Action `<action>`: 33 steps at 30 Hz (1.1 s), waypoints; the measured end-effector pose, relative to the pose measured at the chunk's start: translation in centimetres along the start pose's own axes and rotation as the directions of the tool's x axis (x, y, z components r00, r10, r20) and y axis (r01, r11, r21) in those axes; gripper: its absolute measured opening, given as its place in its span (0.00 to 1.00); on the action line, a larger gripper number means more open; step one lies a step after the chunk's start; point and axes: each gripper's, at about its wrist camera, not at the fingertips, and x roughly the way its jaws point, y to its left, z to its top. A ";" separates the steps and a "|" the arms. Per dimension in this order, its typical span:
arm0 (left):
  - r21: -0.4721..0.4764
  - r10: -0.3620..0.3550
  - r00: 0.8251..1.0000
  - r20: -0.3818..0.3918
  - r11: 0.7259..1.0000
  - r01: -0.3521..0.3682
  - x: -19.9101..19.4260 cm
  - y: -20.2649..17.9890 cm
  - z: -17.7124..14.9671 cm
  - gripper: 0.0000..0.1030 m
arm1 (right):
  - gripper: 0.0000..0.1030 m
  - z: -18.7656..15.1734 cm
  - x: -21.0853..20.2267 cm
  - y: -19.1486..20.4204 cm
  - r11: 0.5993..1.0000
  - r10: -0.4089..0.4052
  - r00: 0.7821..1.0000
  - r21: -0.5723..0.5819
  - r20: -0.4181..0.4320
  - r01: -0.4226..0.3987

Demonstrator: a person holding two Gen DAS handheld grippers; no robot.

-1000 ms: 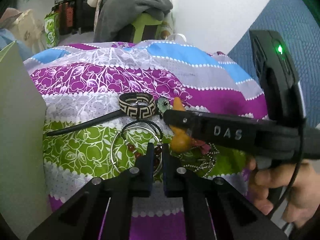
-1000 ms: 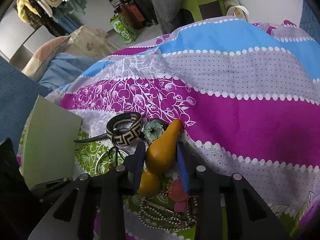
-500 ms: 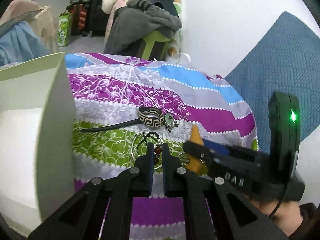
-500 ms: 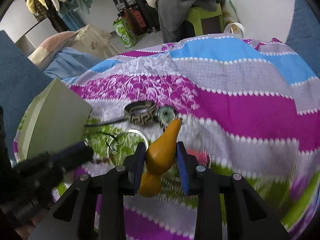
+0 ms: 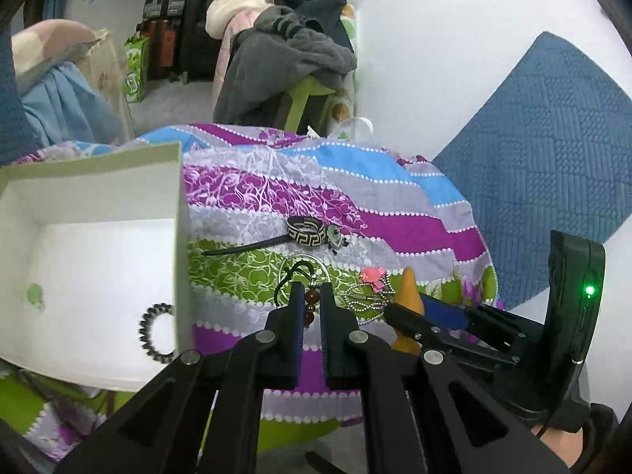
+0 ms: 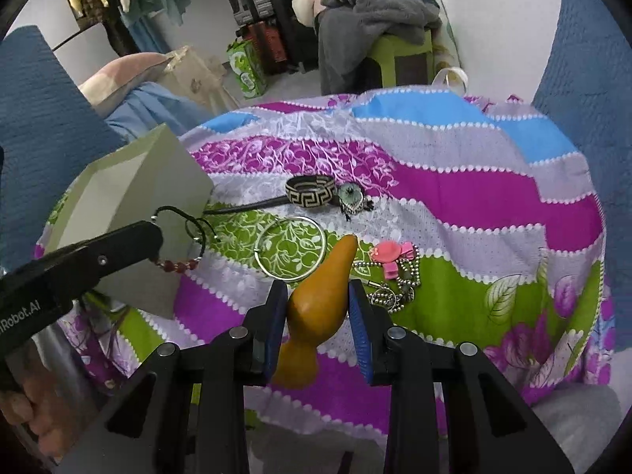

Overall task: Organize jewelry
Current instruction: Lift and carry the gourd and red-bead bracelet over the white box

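Note:
My left gripper (image 5: 310, 288) is shut on a red-bead bracelet (image 5: 311, 305) with a black cord loop, held above the patterned cloth (image 5: 355, 205). In the right wrist view this bracelet (image 6: 175, 264) dangles from the left gripper (image 6: 156, 237) beside the white box (image 6: 130, 181). My right gripper (image 6: 316, 285) is shut on a yellow-orange gourd-shaped piece (image 6: 316, 308), lifted off the cloth. The left wrist view shows the right gripper (image 5: 395, 312) with the gourd (image 5: 409, 296) low at the right.
The open white box (image 5: 91, 276) holds a dark bead bracelet (image 5: 156, 333). On the cloth lie a woven bangle (image 6: 310, 191), a green brooch (image 6: 349, 197), a silver ring (image 6: 290, 247), a pink clip (image 6: 391, 254) and a ball chain (image 6: 391, 292). Clothes are piled behind.
Both grippers have risen and drawn back from the cloth, each carrying its piece. The red-bead bracelet has left the silver ring, and the inside of the white box has come into the left view.

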 end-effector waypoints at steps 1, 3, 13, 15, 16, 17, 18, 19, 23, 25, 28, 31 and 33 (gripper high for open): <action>0.003 0.002 1.000 0.005 1.000 -0.002 -0.6 0.0 0.1 0.05 | 0.28 0.0 -0.5 0.2 1.000 -0.002 1.000 -0.006 0.008 0.002; 0.009 0.013 1.000 0.015 1.000 -0.014 -1.7 -0.1 0.0 0.05 | 0.28 -0.1 -1.5 0.6 1.000 -0.013 1.000 -0.015 0.020 0.013; -0.019 0.006 0.999 0.053 1.000 -0.005 -6.7 0.3 1.4 0.05 | 0.28 1.3 -6.1 1.9 1.000 -0.004 0.998 -0.020 0.071 0.006; -0.015 0.027 0.998 0.055 1.000 -0.026 -7.8 0.2 2.1 0.05 | 0.28 2.1 -7.2 2.2 1.000 -0.003 0.996 -0.017 0.092 0.004; -0.010 0.026 0.998 0.057 1.000 -0.026 -8.2 0.0 2.4 0.05 | 0.28 2.5 -7.8 2.3 1.000 -0.001 0.995 -0.016 0.104 0.002; -0.006 0.023 0.998 0.065 1.000 -0.022 -8.8 -0.1 2.8 0.05 | 0.28 3.0 -8.5 2.5 1.000 0.002 0.993 -0.014 0.117 0.000; -0.003 0.024 0.997 0.073 1.000 -0.024 -9.4 -0.2 3.1 0.05 | 0.28 3.4 -9.1 2.6 1.000 0.004 0.992 -0.010 0.128 -0.002; 0.002 0.026 0.997 0.079 1.000 -0.026 -10.1 -0.4 3.6 0.05 | 0.28 3.9 -9.7 2.9 1.000 0.007 0.990 -0.009 0.141 -0.006; 0.022 0.030 0.994 0.109 0.999 -0.033 -12.0 -0.8 5.1 0.05 | 0.28 5.7 -11.6 4.0 1.000 0.016 0.984 -0.027 0.177 -0.012; 0.030 0.037 0.991 0.125 0.999 -0.041 -12.9 -0.8 5.9 0.05 | 0.28 6.4 -12.4 4.7 0.999 0.026 0.980 -0.037 0.196 -0.019; 0.036 0.043 0.989 0.144 0.998 -0.049 -14.2 -0.7 6.9 0.05 | 0.28 7.9 -13.6 6.3 0.998 0.042 0.975 -0.063 0.220 -0.028; 0.045 0.054 0.985 0.166 0.997 -0.063 -15.7 -0.3 7.8 0.05 | 0.28 8.9 -14.3 7.7 0.996 0.051 0.969 -0.082 0.240 -0.032; 0.047 0.059 0.982 0.178 0.997 -0.069 -16.5 0.3 8.3 0.05 | 0.28 9.5 -14.6 8.6 0.995 0.060 0.967 -0.092 0.249 -0.038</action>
